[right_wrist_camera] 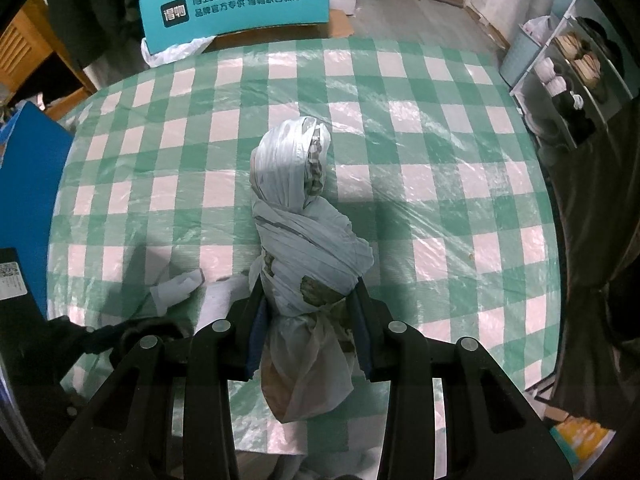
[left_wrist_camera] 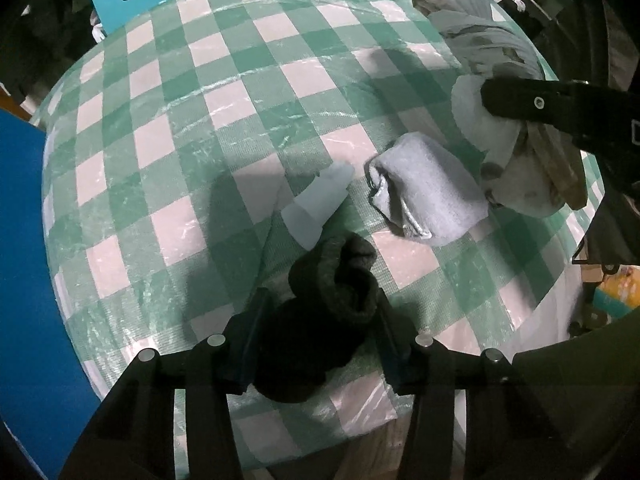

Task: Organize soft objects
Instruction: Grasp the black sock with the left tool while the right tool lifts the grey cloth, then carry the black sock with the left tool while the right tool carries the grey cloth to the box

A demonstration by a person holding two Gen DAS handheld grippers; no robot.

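In the left wrist view my left gripper point(left_wrist_camera: 320, 320) is shut on a black sock point(left_wrist_camera: 320, 320), bunched between its fingers just above the green-and-white checked tablecloth point(left_wrist_camera: 168, 152). A rolled grey sock point(left_wrist_camera: 432, 192) lies just ahead to the right, and a small pale scrap point(left_wrist_camera: 320, 204) lies ahead. In the right wrist view my right gripper point(right_wrist_camera: 308, 320) is shut on a twisted pale grey cloth bundle point(right_wrist_camera: 296, 208) with camouflage patches, which stretches forward over the table. The same bundle point(left_wrist_camera: 492, 60) and the right gripper's finger point(left_wrist_camera: 532, 100) show at the right of the left view.
A teal box with Chinese lettering point(right_wrist_camera: 236, 4) stands beyond the table's far edge. A blue panel point(left_wrist_camera: 24, 260) is at the left. A shelf with shoes point(right_wrist_camera: 572, 76) stands at the far right. The table's near edge point(left_wrist_camera: 320, 440) is close under the left gripper.
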